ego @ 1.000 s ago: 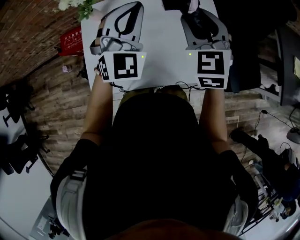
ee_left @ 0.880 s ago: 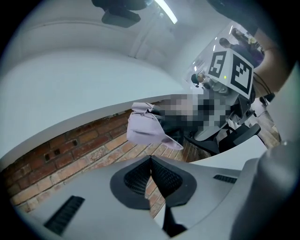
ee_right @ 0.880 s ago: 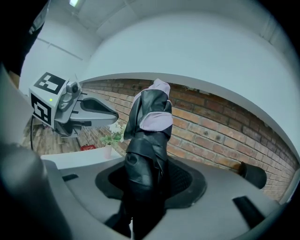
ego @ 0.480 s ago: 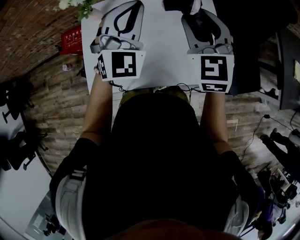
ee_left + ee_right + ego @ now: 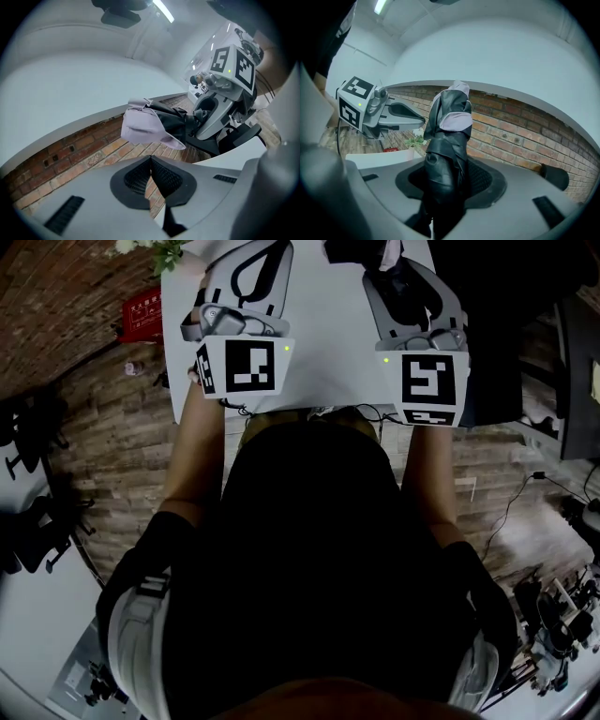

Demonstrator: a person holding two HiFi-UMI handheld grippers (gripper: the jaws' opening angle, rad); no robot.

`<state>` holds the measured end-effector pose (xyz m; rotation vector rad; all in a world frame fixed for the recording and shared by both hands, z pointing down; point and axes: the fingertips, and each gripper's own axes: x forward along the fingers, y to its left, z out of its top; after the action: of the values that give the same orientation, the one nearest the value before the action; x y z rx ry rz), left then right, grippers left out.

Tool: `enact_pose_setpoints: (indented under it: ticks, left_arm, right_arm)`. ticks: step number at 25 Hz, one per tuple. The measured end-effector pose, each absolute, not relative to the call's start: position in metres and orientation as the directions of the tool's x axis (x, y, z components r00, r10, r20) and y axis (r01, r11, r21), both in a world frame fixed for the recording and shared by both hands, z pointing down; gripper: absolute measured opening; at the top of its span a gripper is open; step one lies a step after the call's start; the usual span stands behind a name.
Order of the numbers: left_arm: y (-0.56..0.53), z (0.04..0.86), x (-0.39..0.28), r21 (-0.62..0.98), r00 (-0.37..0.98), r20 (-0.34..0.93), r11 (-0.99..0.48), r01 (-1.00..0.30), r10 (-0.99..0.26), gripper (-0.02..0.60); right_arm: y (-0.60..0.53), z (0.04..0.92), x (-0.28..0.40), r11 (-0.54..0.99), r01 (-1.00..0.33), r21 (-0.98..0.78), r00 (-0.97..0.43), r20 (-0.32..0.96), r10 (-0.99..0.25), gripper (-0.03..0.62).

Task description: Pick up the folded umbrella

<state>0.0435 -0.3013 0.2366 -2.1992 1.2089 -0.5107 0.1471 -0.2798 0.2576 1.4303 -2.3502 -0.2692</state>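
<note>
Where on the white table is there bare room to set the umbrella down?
Bare: the strip of white table between the left gripper and the right gripper, down to the near edge. Crowded: the far left corner, by a plant, and the right side, where the right jaws hold the folded umbrella.

umbrella (image 5: 446,140) btm cut off, plant (image 5: 169,254) cropped

light: head view dim | source: ceiling strip (image 5: 162,10) | edges: fisheye-warped, dark vignette

A studio-like workroom: brick wall (image 5: 511,126), white table (image 5: 319,334), cables (image 5: 511,505) trailing over plank floor (image 5: 122,456).
</note>
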Motion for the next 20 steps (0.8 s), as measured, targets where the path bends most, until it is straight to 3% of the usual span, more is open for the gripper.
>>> enact_pose_setpoints:
  ticks: [20]
  left_arm:
    - [-0.3005,0.2399,0.0479,-0.663,0.515,0.071,-0.426,-0.615,-0.854,0.012]
  right_arm:
    - [-0.2823,0.2554,0.1511,0.458,-0.811,0.363,-0.412,0.201,-0.889,0.202]
